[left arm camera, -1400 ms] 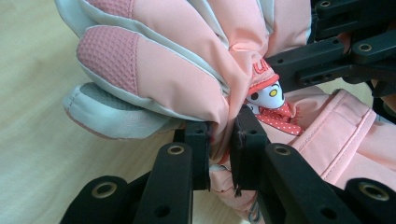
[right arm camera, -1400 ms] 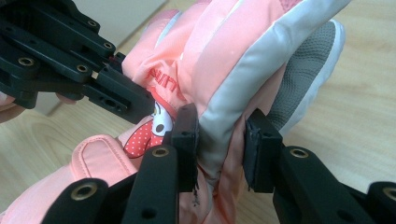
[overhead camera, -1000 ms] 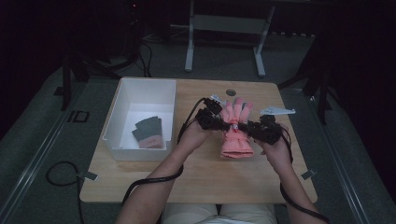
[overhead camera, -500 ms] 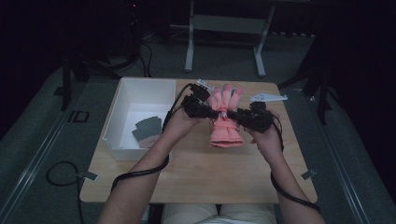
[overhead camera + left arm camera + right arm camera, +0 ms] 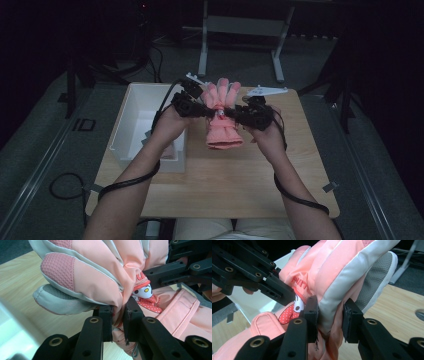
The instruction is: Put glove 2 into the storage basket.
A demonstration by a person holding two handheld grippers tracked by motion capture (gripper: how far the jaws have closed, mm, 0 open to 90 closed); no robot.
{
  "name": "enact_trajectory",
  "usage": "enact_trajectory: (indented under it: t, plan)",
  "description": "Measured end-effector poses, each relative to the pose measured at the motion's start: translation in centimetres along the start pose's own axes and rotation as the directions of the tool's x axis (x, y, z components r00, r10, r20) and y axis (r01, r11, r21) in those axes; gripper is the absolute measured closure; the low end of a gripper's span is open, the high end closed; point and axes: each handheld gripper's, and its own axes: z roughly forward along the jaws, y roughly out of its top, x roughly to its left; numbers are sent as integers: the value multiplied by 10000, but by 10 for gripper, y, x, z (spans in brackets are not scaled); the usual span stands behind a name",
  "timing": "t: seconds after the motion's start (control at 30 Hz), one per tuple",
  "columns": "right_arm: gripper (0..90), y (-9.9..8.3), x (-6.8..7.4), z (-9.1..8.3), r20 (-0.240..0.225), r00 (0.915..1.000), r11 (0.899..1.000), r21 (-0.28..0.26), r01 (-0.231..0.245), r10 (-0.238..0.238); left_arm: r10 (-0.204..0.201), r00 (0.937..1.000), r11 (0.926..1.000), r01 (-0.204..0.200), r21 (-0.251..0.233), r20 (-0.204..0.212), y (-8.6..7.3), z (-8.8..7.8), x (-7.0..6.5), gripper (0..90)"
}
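A pink padded glove with white trim hangs in the air above the wooden table, fingers pointing away from me, cuff drooping toward me. My left gripper is shut on the glove's left side at the wrist; the fabric is pinched between its black jaws. From the other side my right gripper is shut on the glove, clamping the white-trimmed edge. A small cartoon patch sits on the glove between the two grippers. The glove's grey palm shows in the right gripper view.
A white bin stands on the table's left side, beside my left forearm, with something pinkish at its near end. Grey three-cornered plates ride on the grippers. Cables trail along both forearms. A metal stand is behind the table.
Both grippers have lifted the glove off the table and carried it slightly left and away from me. The glove now hangs between them with its cuff drooping.
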Motion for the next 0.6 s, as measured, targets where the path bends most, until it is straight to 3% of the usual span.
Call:
enact_trajectory:
  t: [0.27, 0.6]
  plan:
    - [694, 22, 19, 22, -357, 9993, 9999, -85, 57, -60, -41, 9988, 9999, 48, 132, -489, -3, -32, 19, 789]
    - [694, 44, 45, 51, -748, 9969, 9996, -49, 261, -264, -395, 9962, 9992, 402, 79, -774, -18, -65, 44, 789]
